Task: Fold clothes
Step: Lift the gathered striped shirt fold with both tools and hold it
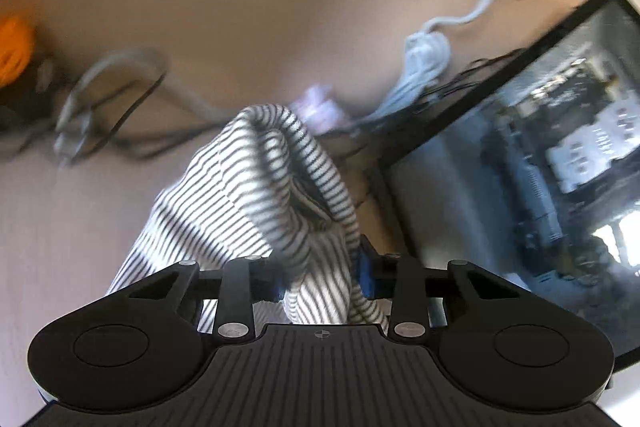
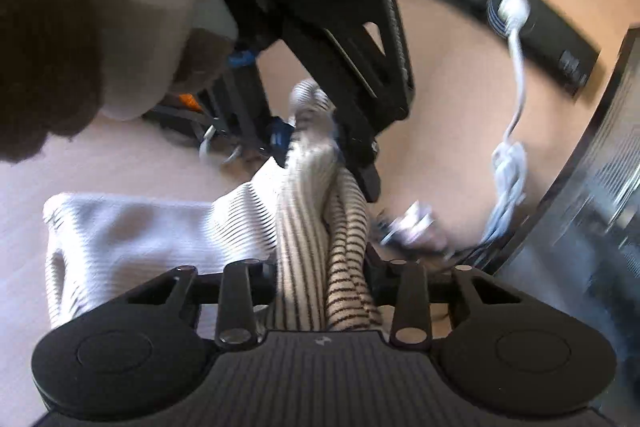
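Left gripper & right gripper each clenched on striped garment, bunched between them, rest trailing on table. Advise: separate grippers evenly, tension cloth pre-fold.

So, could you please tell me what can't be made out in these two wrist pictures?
- Left wrist view: the striped garment covers the left gripper, so its fingers barely show.
- Right wrist view: cloth bunched in the right gripper hides its fingers; what kind of garment it is cannot be told.
- Left wrist view: motion blur smears the cables; the orange object is cut by the left edge.
- Both views: the computer case interior is blurred.
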`<state>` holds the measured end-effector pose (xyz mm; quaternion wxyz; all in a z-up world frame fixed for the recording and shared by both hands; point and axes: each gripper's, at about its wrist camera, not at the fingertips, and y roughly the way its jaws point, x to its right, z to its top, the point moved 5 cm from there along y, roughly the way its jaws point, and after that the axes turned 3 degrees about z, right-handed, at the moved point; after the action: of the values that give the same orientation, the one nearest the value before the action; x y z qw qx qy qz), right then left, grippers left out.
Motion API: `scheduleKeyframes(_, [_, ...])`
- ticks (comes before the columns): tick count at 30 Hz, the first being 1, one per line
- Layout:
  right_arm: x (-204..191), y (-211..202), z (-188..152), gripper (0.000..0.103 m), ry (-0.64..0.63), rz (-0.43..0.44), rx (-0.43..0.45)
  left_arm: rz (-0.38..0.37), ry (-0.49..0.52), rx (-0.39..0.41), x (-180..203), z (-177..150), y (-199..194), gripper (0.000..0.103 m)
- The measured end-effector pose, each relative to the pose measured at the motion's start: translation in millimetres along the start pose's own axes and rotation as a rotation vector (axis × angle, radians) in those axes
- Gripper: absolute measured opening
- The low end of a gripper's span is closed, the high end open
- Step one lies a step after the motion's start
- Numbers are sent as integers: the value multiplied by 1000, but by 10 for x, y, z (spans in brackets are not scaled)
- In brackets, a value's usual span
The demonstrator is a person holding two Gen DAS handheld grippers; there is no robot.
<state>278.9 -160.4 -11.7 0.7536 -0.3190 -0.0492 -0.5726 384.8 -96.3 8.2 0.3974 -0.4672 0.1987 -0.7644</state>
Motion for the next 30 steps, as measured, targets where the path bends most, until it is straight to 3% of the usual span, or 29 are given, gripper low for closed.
scheduleKeyframes(5, [82,-169,151,34,-85,-44,50,-74,46,55,185,97,-290,37])
scheduleKeyframes(9, [-97,-432,164,34,-182,-59,47,-102,59,79,187,43,-425,37])
scheduleKeyframes(26, [-798,-582,-159,33,-426,16,-30,-142,-26,45,-435,-618,-583,37])
scheduleKeyframes(30, [-915,-672,-240,35,-427,104,-43,-148,-58,42,-603,-807,-615,37])
